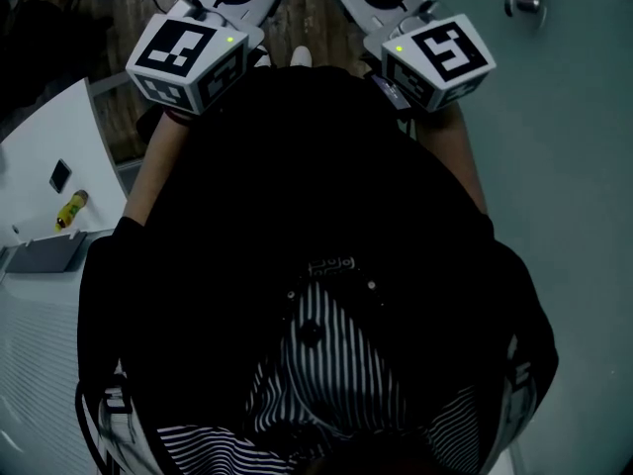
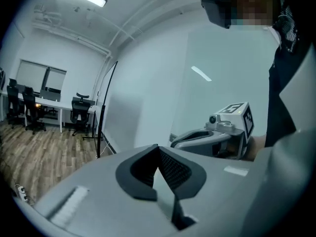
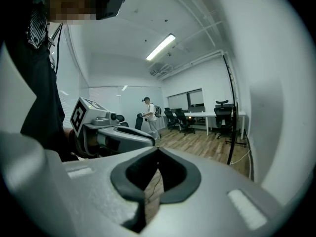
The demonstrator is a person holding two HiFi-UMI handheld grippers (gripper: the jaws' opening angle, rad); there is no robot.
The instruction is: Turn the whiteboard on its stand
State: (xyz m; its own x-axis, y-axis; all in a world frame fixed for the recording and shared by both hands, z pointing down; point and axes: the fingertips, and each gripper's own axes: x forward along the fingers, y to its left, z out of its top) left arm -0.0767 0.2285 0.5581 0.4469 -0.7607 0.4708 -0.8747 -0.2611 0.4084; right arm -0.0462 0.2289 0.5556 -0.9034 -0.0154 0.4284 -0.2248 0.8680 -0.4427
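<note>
In front of the person's black shirt (image 1: 307, 176), the 2 grey grippers are held side by side at waist height. The left gripper (image 2: 158, 148) has its jaws closed tip to tip with nothing between them. The right gripper (image 3: 157, 151) is the same, closed and empty. The large pale whiteboard (image 1: 574, 137) stands just to the person's right, near the right gripper, neither gripper touching it.
</note>
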